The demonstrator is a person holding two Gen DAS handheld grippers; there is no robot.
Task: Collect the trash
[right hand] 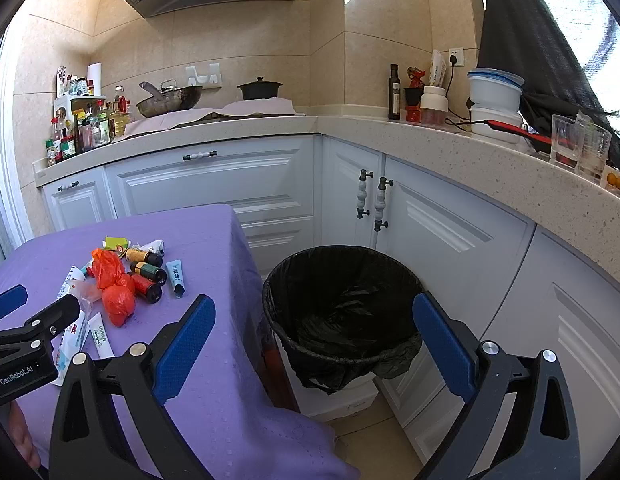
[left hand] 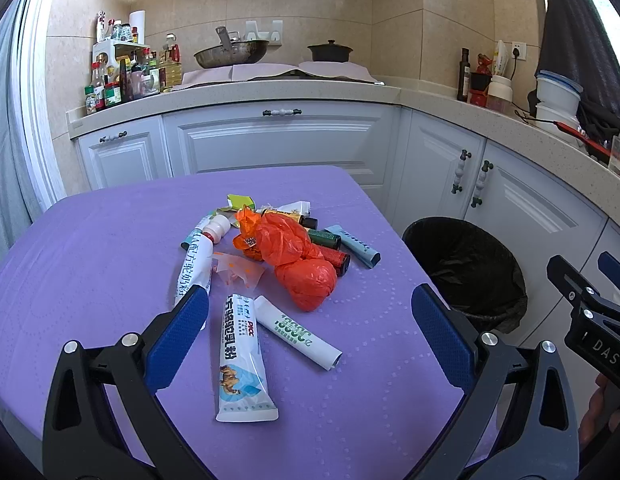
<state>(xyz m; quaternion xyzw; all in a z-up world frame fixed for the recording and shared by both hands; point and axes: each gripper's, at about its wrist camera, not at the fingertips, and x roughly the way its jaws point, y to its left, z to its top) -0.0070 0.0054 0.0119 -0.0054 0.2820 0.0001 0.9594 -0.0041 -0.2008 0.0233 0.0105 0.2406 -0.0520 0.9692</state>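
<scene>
1. Left wrist view: the left hand-held gripper (left hand: 310,312) is spread wide with nothing between its blue pads, hovering over the purple tabletop (left hand: 89,272). The trash sits in a loose pile mid-table: an orange plastic bag (left hand: 297,264), a camel-milk sachet (left hand: 241,364) nearest the camera, a small white-and-green tube (left hand: 297,338) just beside it, a few dark little bottles (left hand: 334,258) and a teal tube (left hand: 356,246) behind

2. Same view, my take: that sachet or the white tube looks like the easiest first grab. I'd come down across the narrow width, not the length, since flat packets slip out easily

3. Right wrist view: the right hand-held gripper (right hand: 312,338) is also wide apart and empty, pointing at the black-lined trash bin (right hand: 342,308) on the floor just beside the table edge. The pile is off to its left

4. Judging from this, nothing's collected yet; the bin looks empty. Drop stuff well over the bin's mouth so the floppy bag doesn't catch the rim
</scene>
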